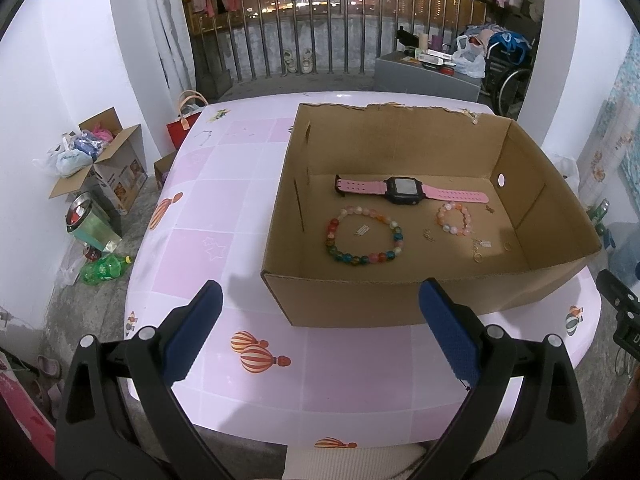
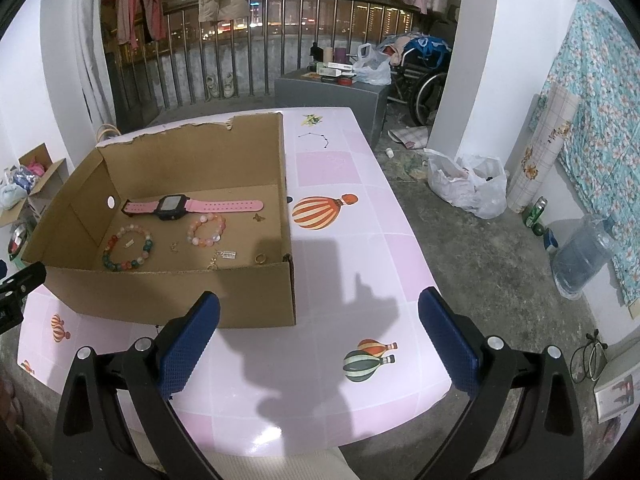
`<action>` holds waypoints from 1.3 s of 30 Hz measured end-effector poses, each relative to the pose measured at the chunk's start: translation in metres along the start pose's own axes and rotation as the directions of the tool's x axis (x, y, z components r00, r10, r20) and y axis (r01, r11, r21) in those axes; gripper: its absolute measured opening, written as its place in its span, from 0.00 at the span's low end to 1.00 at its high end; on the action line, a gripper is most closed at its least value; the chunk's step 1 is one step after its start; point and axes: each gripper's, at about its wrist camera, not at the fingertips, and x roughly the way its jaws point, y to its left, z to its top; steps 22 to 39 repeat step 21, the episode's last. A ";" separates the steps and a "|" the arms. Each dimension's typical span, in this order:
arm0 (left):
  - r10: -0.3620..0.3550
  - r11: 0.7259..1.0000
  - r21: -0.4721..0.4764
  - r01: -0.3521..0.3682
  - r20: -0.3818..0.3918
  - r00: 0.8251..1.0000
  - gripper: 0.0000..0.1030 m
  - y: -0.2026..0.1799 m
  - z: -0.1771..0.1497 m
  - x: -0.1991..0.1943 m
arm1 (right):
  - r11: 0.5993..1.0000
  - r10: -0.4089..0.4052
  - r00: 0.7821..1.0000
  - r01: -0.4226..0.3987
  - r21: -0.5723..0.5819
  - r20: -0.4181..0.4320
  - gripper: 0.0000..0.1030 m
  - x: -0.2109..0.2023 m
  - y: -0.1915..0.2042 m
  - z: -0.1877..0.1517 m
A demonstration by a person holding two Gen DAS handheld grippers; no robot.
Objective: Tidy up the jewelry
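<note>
An open cardboard box [image 1: 556, 184] [image 2: 256, 296] stands on the pink table. Inside it lie a pink-strapped watch [image 1: 404, 190] [image 2: 172, 205], a large multicoloured bead bracelet [image 1: 332, 236] [image 2: 112, 258], a small pink bead bracelet [image 1: 464, 220] [image 2: 198, 240], a ring [image 2: 260, 258], a keychain charm [image 2: 224, 257] and tiny earrings [image 1: 429, 235]. My left gripper [image 1: 320, 304] is open above the table, just short of the box's near wall. My right gripper [image 2: 318, 316] is open over the table to the right of the box. Neither holds anything.
The pink table [image 1: 224, 240] [image 2: 360, 248] carries balloon stickers. On the floor are boxes and bottles at the left [image 1: 100, 160], a white plastic bag [image 2: 468, 184] and a water jug [image 2: 580, 256] at the right. A railing and a grey cabinet [image 1: 424, 76] stand behind.
</note>
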 end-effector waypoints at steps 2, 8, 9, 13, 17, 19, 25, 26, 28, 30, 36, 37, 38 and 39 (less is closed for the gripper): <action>0.000 1.000 0.000 0.000 0.001 1.000 0.92 0.001 0.000 0.000 | 1.000 -0.001 1.000 0.001 0.001 0.000 0.94 0.000 0.000 0.000; 0.000 1.000 0.000 0.000 0.001 1.000 0.92 0.001 0.000 0.000 | 1.000 -0.001 1.000 0.001 0.001 0.000 0.94 -0.001 0.000 0.001; 0.000 1.000 0.000 0.000 0.000 1.000 0.92 0.001 0.000 0.000 | 1.000 -0.002 1.000 0.002 0.001 -0.001 0.94 -0.001 0.000 0.001; 0.000 1.000 0.002 0.000 0.001 1.000 0.92 0.000 0.000 0.000 | 1.000 -0.001 1.000 0.001 0.001 0.000 0.94 0.000 0.000 0.001; 0.000 1.000 0.001 0.000 0.001 1.000 0.92 0.000 0.001 0.000 | 1.000 0.000 1.000 0.000 0.001 -0.001 0.94 -0.001 0.000 0.001; -0.001 1.000 0.000 0.001 0.000 1.000 0.92 0.000 0.000 0.000 | 1.000 0.000 1.000 0.000 0.001 -0.001 0.94 0.000 0.000 0.001; 0.000 1.000 0.000 0.000 0.001 1.000 0.92 0.000 0.000 0.000 | 1.000 -0.001 1.000 0.001 0.001 -0.001 0.94 -0.001 0.000 0.002; 0.000 1.000 0.000 0.000 0.001 1.000 0.92 0.000 0.000 0.000 | 1.000 -0.001 1.000 0.001 0.001 -0.001 0.94 -0.001 0.000 0.002; 0.000 1.000 0.000 0.000 0.001 1.000 0.92 0.000 0.000 0.000 | 1.000 -0.001 1.000 0.001 0.001 -0.001 0.94 -0.001 0.000 0.002; 0.000 1.000 0.000 0.000 0.001 1.000 0.92 0.000 0.000 0.000 | 1.000 -0.001 1.000 0.001 0.001 -0.001 0.94 -0.001 0.000 0.002; 0.000 1.000 0.000 0.000 0.001 1.000 0.92 0.000 0.000 0.000 | 1.000 -0.001 1.000 0.001 0.001 -0.001 0.94 -0.001 0.000 0.002; 0.000 1.000 0.000 0.000 0.001 1.000 0.92 0.000 0.000 0.000 | 1.000 -0.001 1.000 0.001 0.001 -0.001 0.94 -0.001 0.000 0.002; 0.000 1.000 0.000 0.000 0.001 1.000 0.92 0.000 0.000 0.000 | 1.000 -0.001 1.000 0.001 0.001 -0.001 0.94 -0.001 0.000 0.002; 0.000 1.000 0.000 0.000 0.001 1.000 0.92 0.000 0.000 0.000 | 1.000 -0.001 1.000 0.001 0.001 -0.001 0.94 -0.001 0.000 0.002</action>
